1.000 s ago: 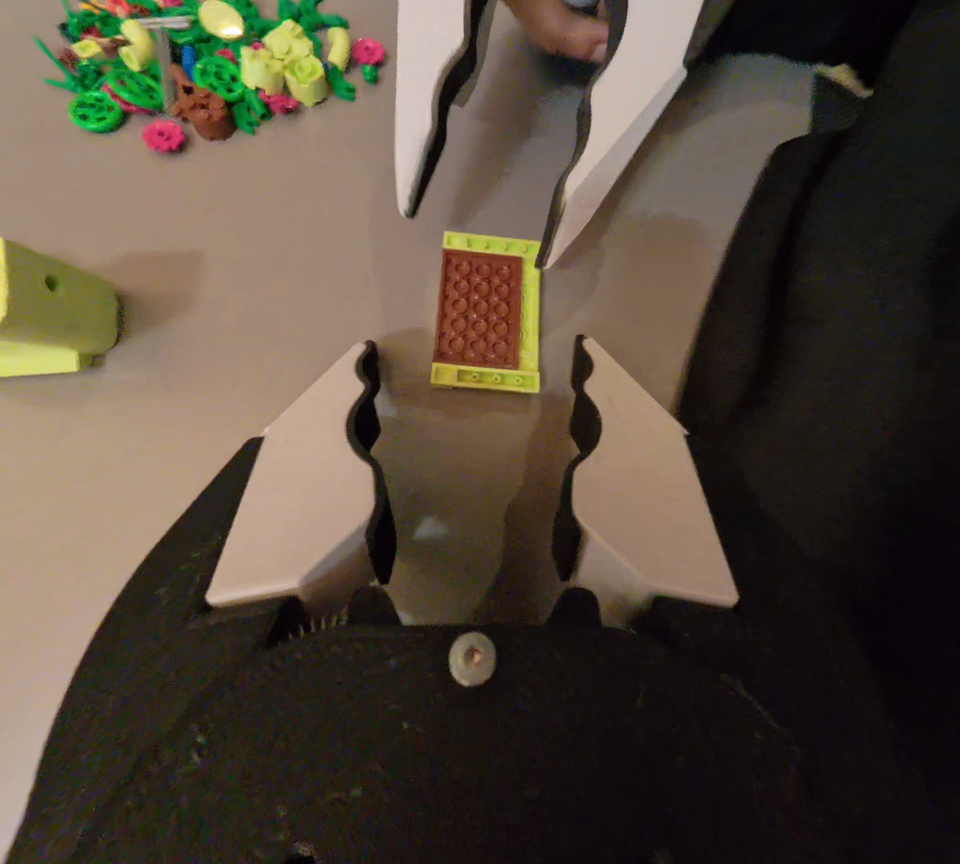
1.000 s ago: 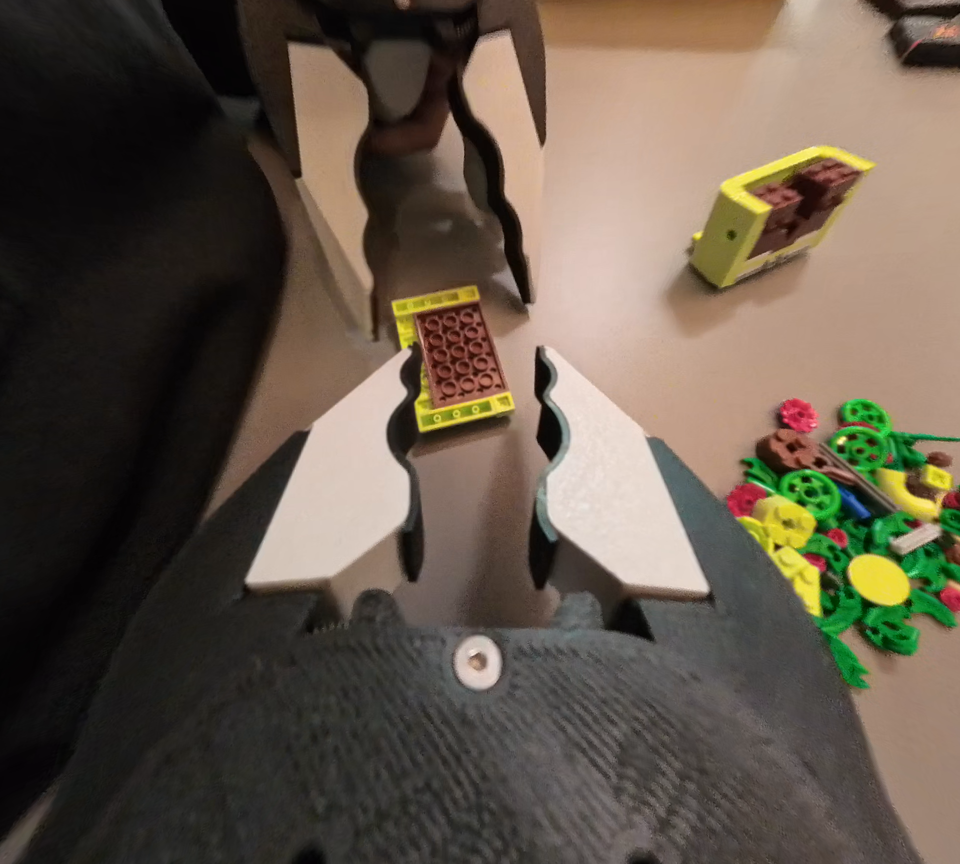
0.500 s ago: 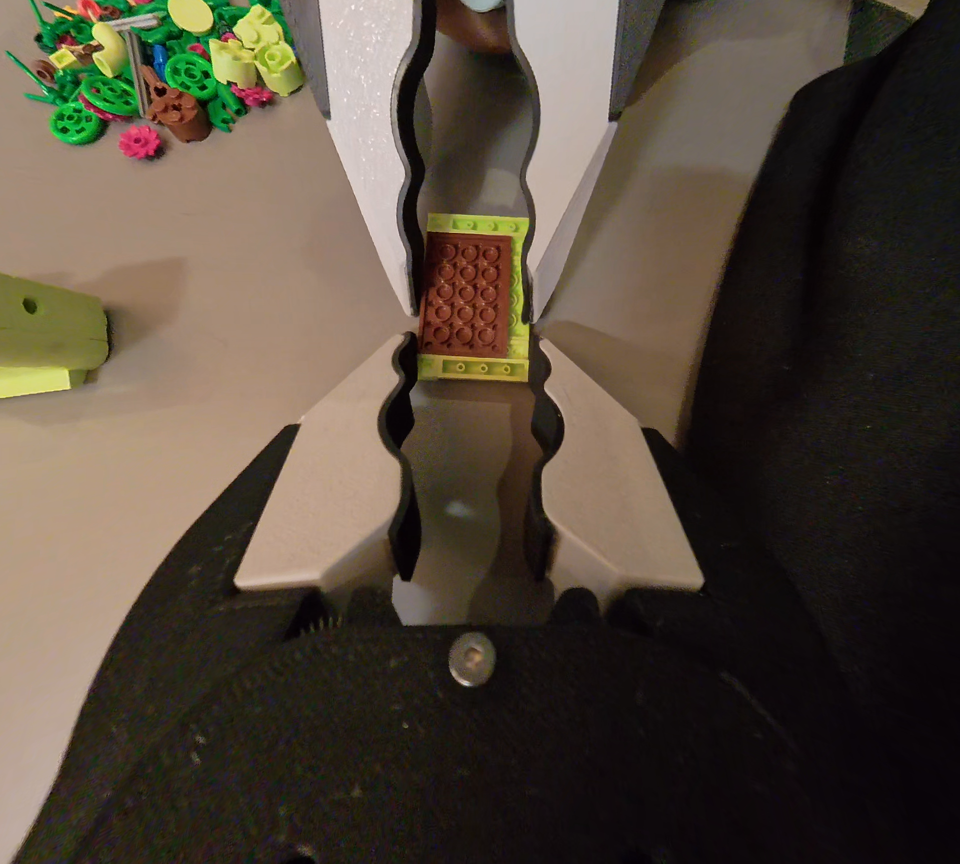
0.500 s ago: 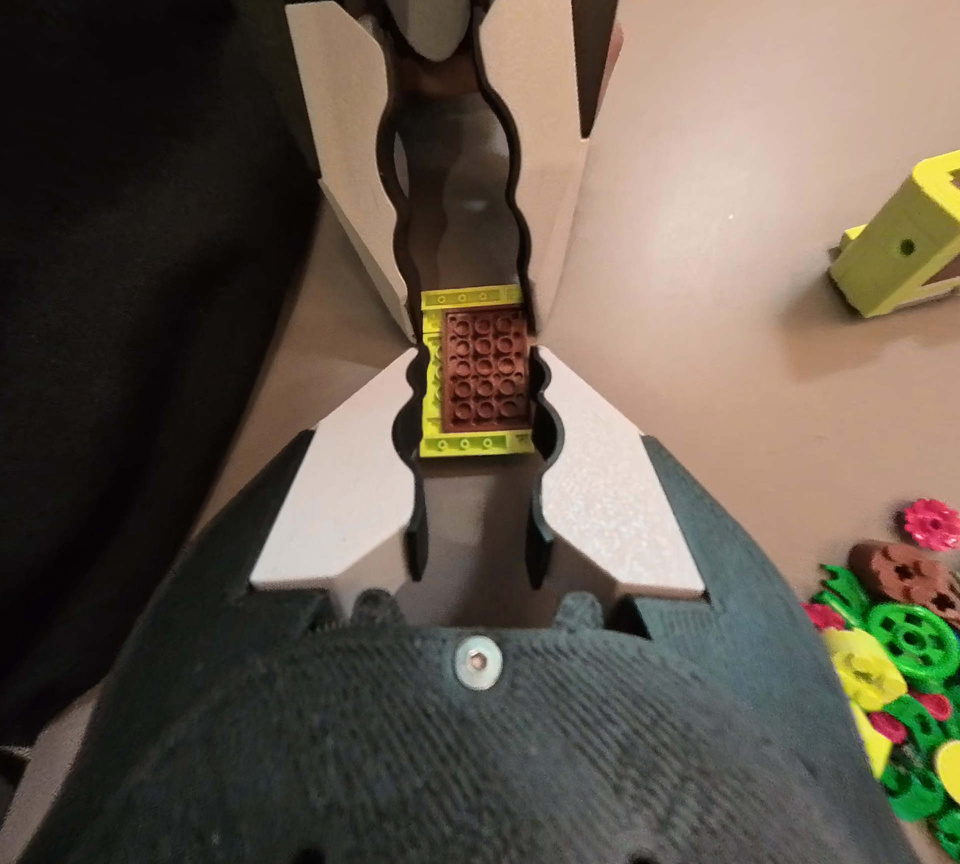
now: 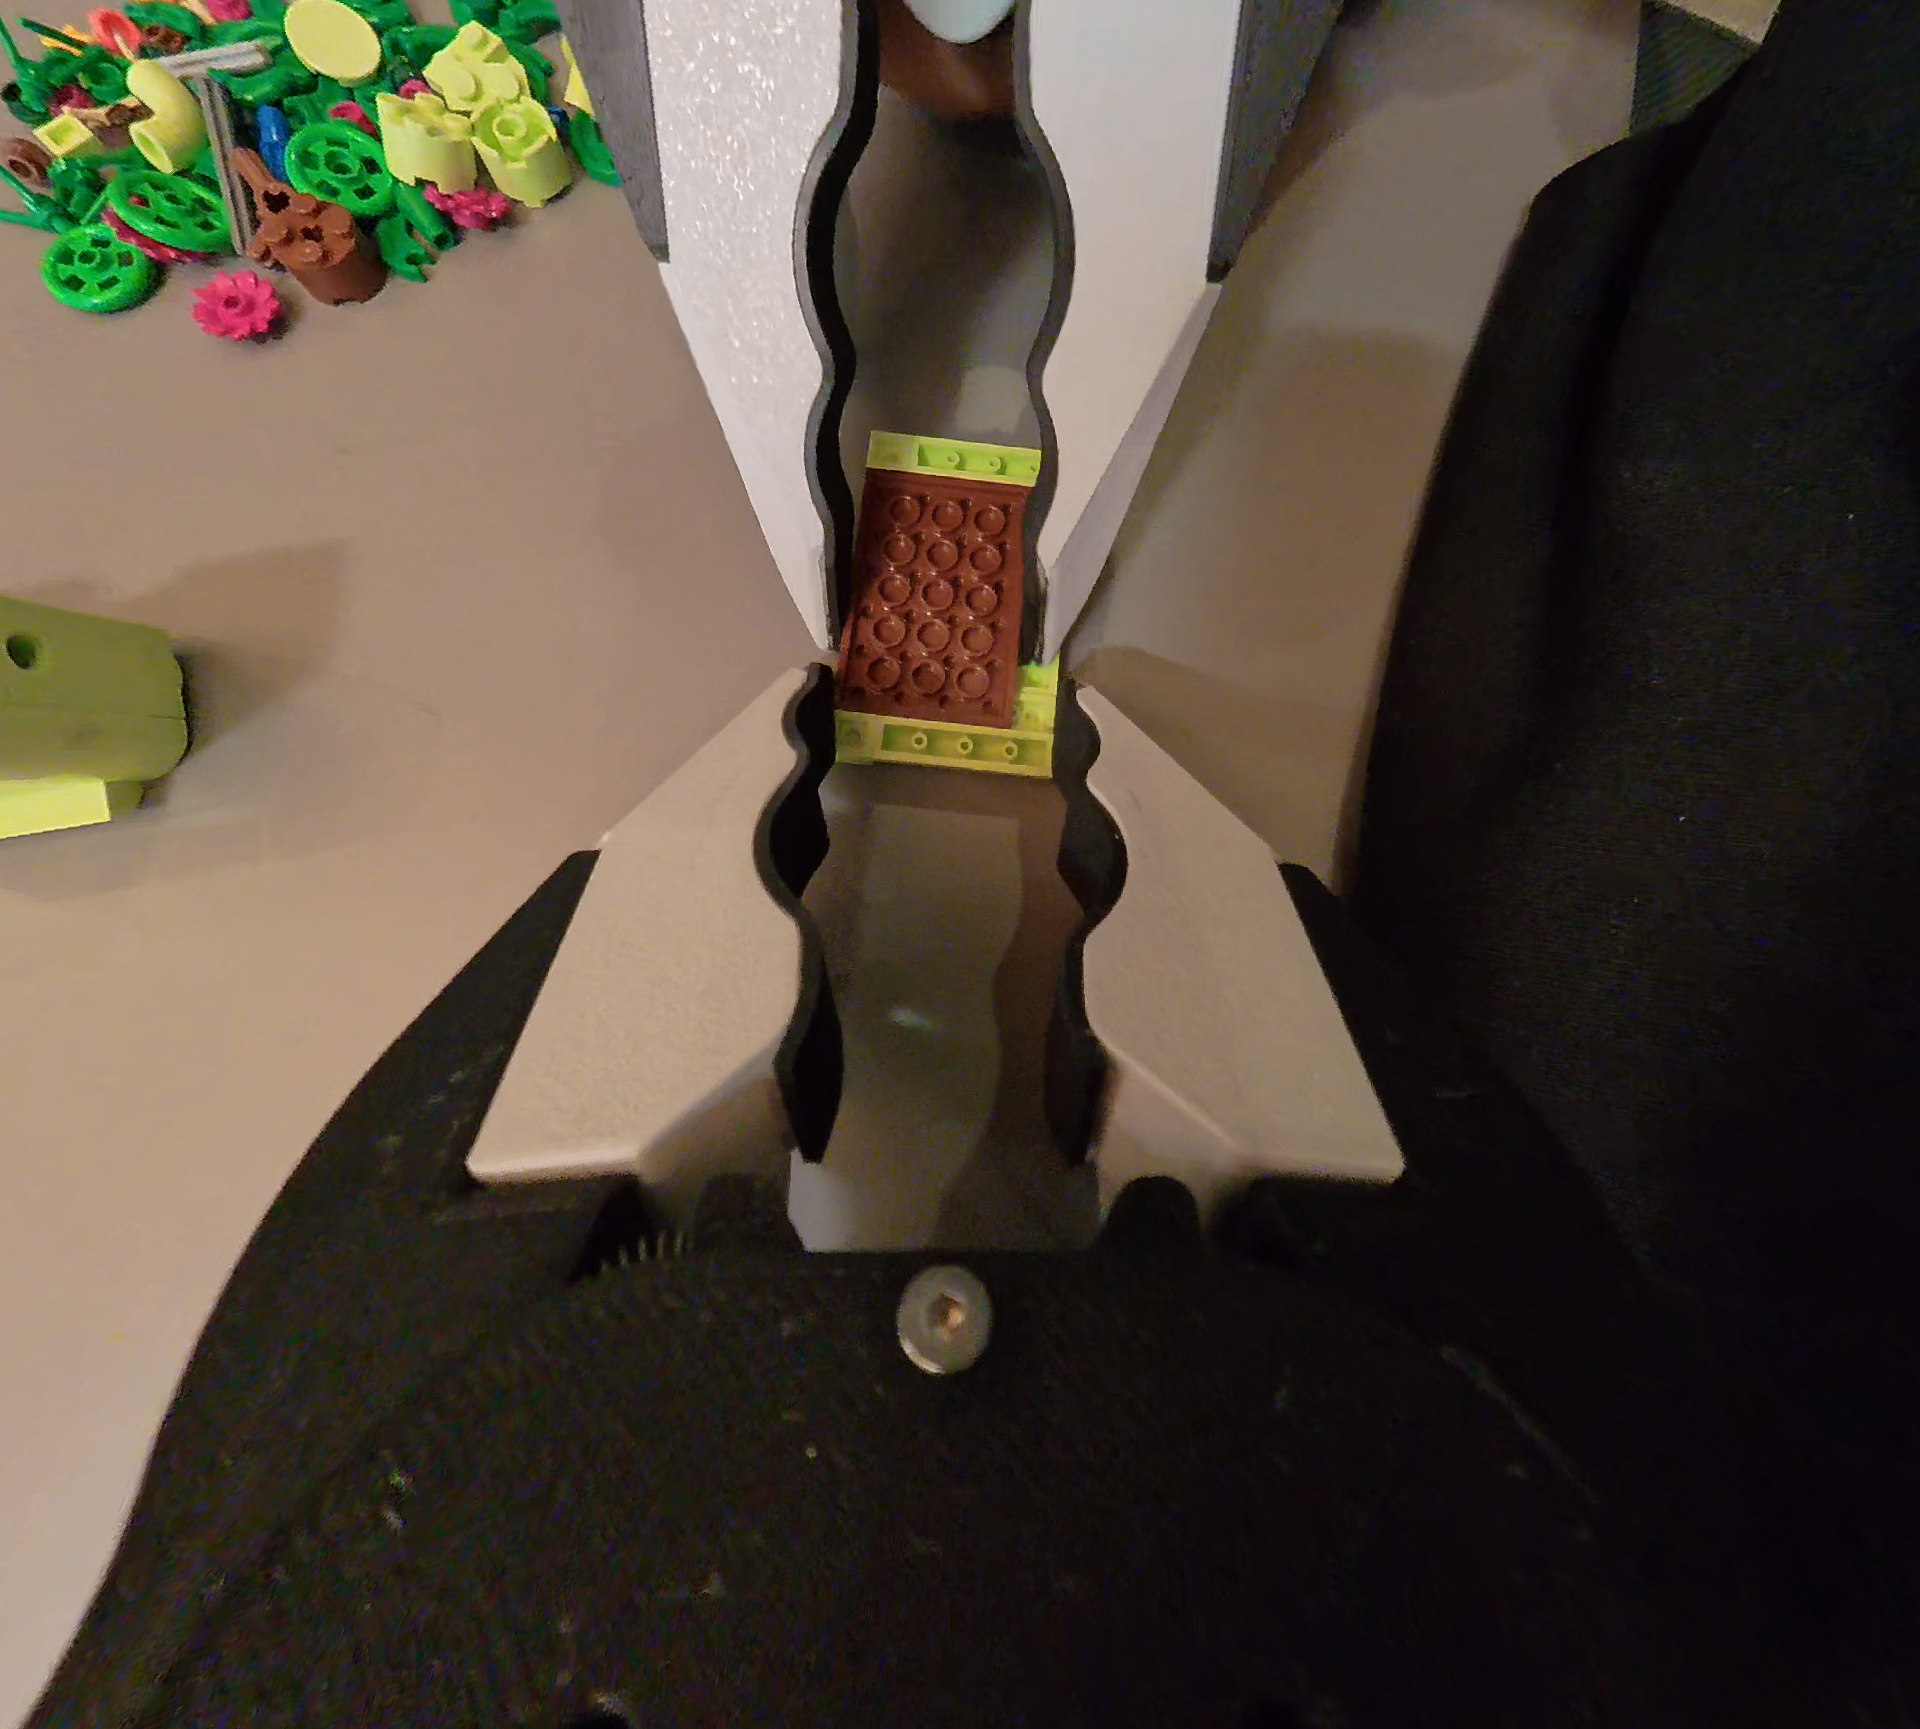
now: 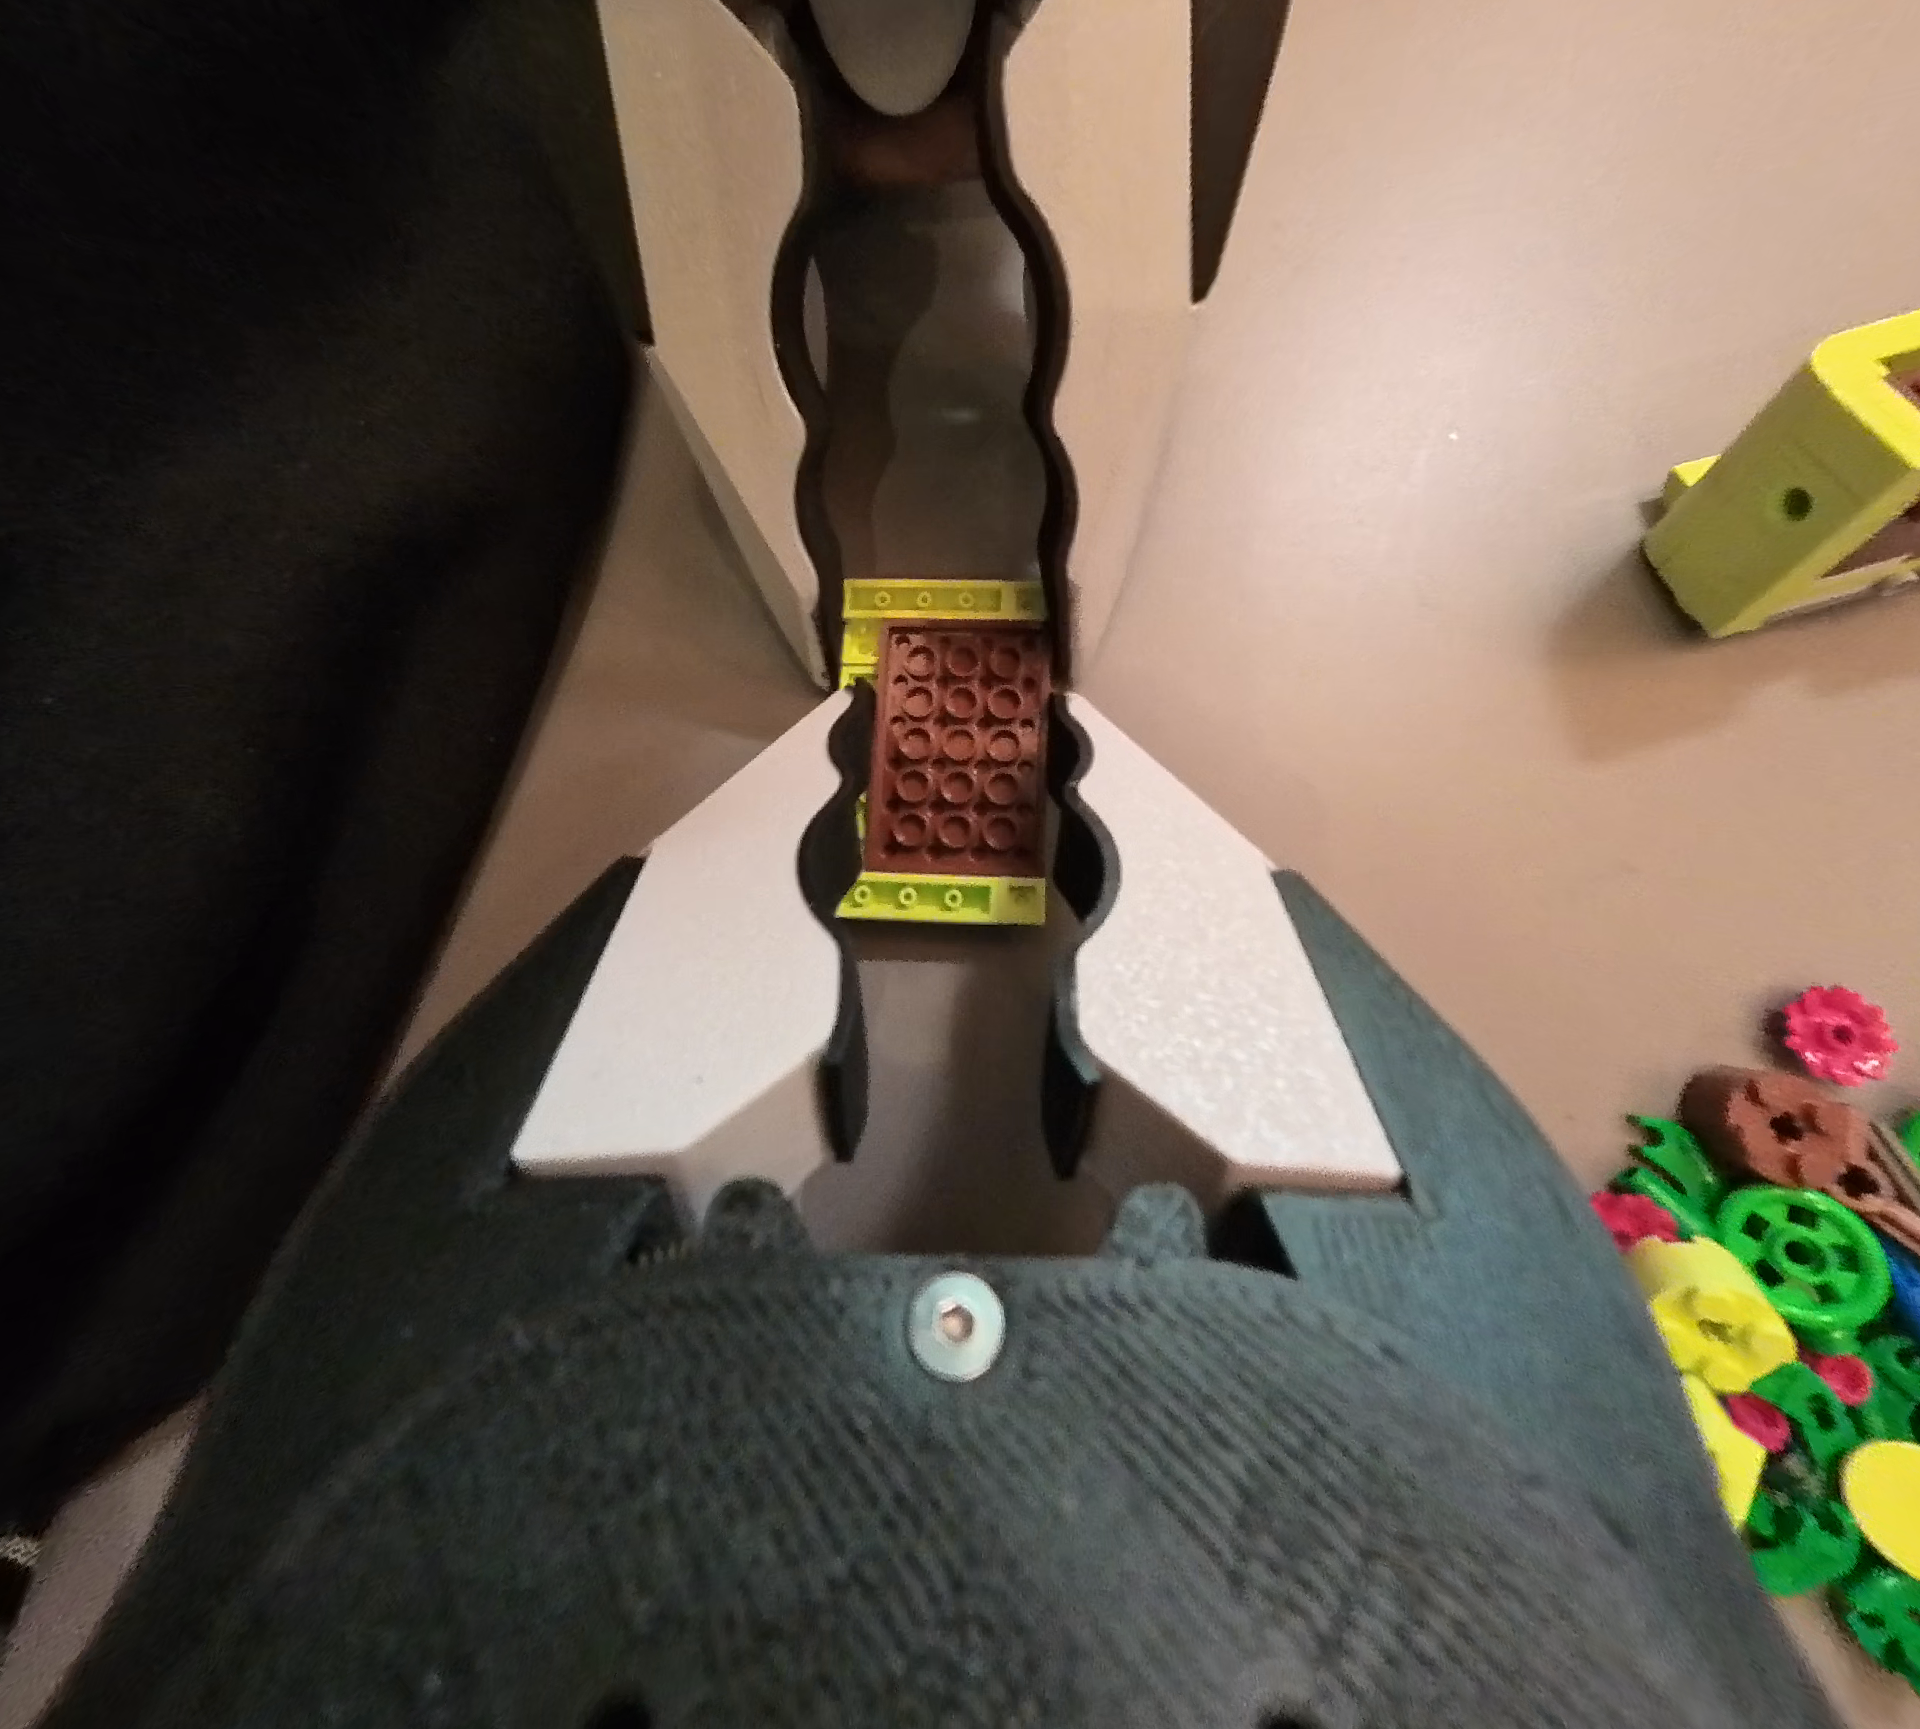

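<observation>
- My left tool [image 5: 940, 723] has its jaws closed against the near end of the brown studded plate in its lime frame [image 5: 940, 609], one fingertip at each long side of it
- My right tool [image 6: 954, 780] grips the same brown and lime piece from the opposite end, its fingertips pressing both long sides
- The two tools face each other tip to tip over the piece; in the left wrist view the right tool [image 5: 935, 578] comes in from the top, and in the right wrist view the left tool [image 6: 940, 640] does the same
- The brown plate [image 6: 956, 744] sits inside the lime frame, with a lime strip showing at each short end
- The piece lies low over the tan surface [image 5: 468, 484]; I cannot tell whether it rests on it or is just lifted
- Left of the piece in the left wrist view lies a lime block with a round hole [image 5: 83, 703], well apart from it
- Beyond that block, further from the piece, is a heap of small toy parts [image 5: 281, 152]: green wheels, pink flowers, lime bricks, a brown stump
- On the piece's other side there is dark cloth [image 5: 1683, 744]
</observation>
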Tool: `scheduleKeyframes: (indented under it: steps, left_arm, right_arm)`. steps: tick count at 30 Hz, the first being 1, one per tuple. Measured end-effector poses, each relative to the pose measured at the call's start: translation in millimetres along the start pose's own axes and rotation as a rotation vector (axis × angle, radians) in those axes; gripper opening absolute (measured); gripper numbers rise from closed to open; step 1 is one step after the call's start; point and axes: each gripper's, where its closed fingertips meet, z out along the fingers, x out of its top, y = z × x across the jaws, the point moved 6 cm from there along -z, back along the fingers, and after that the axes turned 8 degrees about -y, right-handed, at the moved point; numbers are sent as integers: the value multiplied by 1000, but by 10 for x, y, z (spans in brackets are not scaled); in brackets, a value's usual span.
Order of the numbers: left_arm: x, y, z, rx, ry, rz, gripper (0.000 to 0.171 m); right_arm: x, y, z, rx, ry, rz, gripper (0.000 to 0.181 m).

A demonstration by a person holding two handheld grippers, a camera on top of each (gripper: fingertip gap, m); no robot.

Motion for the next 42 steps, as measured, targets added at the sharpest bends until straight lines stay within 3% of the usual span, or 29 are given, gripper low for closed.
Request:
scheduleKeyframes:
  steps: [6,19,35,42]
  left_arm:
    - [0,-10,5,-24,-2,-18,40]
    - [7,-3,9,-58,2,-30,40]
    - [14,37,15,-36,-2,3,41]
    - [15,49,13,-25,-1,17,44]
  right_arm:
    - [-21,-34,-3,-53,50,43,32]
    - [-2,-128,-55,-176,93,-79,30]
    - [-1,-147,-71,-168,113,-118,31]
    - [-33,-116,-72,-93,95,-42,31]
